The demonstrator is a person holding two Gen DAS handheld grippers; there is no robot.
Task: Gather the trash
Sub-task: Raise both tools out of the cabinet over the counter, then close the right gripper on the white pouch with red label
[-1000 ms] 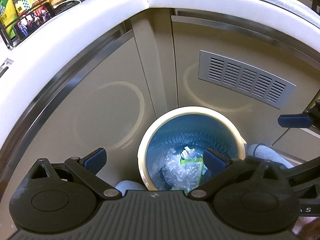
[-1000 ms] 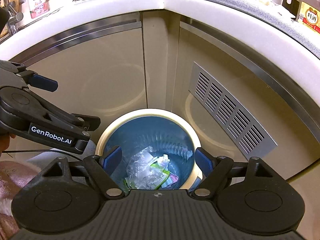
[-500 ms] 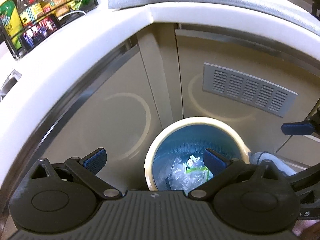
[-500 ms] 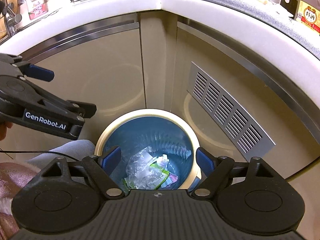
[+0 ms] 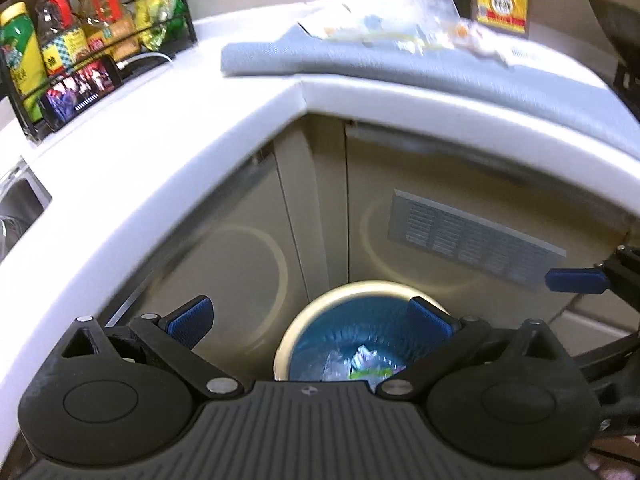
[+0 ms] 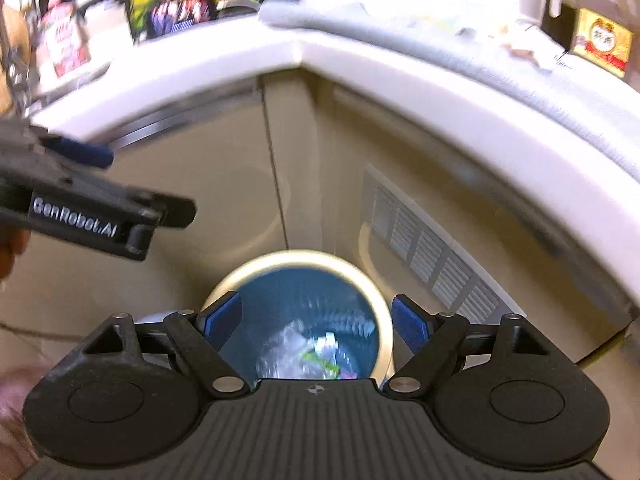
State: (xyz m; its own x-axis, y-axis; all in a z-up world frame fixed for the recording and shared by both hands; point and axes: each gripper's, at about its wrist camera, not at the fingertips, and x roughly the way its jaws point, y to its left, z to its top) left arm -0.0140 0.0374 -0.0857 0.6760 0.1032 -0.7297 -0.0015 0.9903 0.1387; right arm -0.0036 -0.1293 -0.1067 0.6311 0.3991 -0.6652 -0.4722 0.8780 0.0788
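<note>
A round bin with a cream rim (image 5: 320, 304) (image 6: 372, 280) and blue liner stands on the floor in the cabinet corner. Crumpled clear and green wrappers (image 5: 360, 364) (image 6: 308, 350) lie inside it. My left gripper (image 5: 310, 318) is open and empty, high above the bin. My right gripper (image 6: 318, 318) is open and empty, also above the bin. More wrappers (image 5: 400, 28) (image 6: 516, 50) lie on a grey mat (image 5: 480, 76) (image 6: 400, 40) on the counter. The left gripper's body (image 6: 92, 208) shows at the left of the right wrist view.
The white counter (image 5: 140, 160) (image 6: 400, 76) wraps round the corner. A black rack with bottles and a phone (image 5: 72, 52) stands at the back left. A yellow-labelled bottle (image 5: 502, 4) (image 6: 604, 36) stands at the back right. Beige cabinet doors carry a vent grille (image 5: 472, 236) (image 6: 432, 248).
Both grippers have risen and tilted up away from the bin. The bin looks smaller and the countertop with the mat and wrappers has come into view.
</note>
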